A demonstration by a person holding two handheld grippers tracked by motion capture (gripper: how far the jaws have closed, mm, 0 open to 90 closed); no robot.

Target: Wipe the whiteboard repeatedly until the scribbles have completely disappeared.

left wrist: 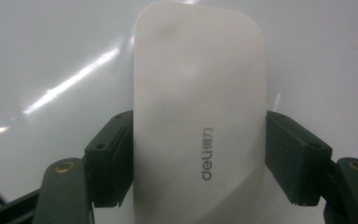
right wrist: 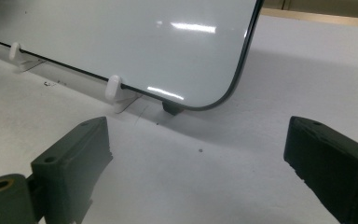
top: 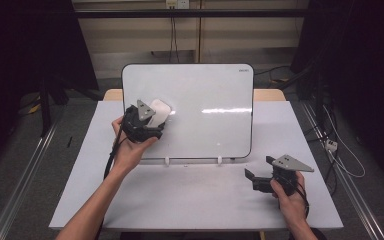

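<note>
A white whiteboard eraser [left wrist: 198, 116] with a grey brand mark sits between the jaws of my left gripper [left wrist: 198, 158], whose pads press on both its long sides. From above, the left gripper [top: 150, 120] holds the eraser [top: 160, 111] flat against the left part of the tilted whiteboard [top: 205, 95]. My right gripper [top: 257, 172] rests low over the table's front right, jaws wide apart and nothing between them. Its own view faces the whiteboard's lower corner [right wrist: 205, 70] from my right gripper [right wrist: 196, 158].
The whiteboard leans back on small white clips [right wrist: 115, 88] and a dark foot [right wrist: 172, 108] on a white table [top: 190, 200]. Cables [top: 340, 150] lie on the floor at the right. A dark stand [top: 45, 100] is at the left.
</note>
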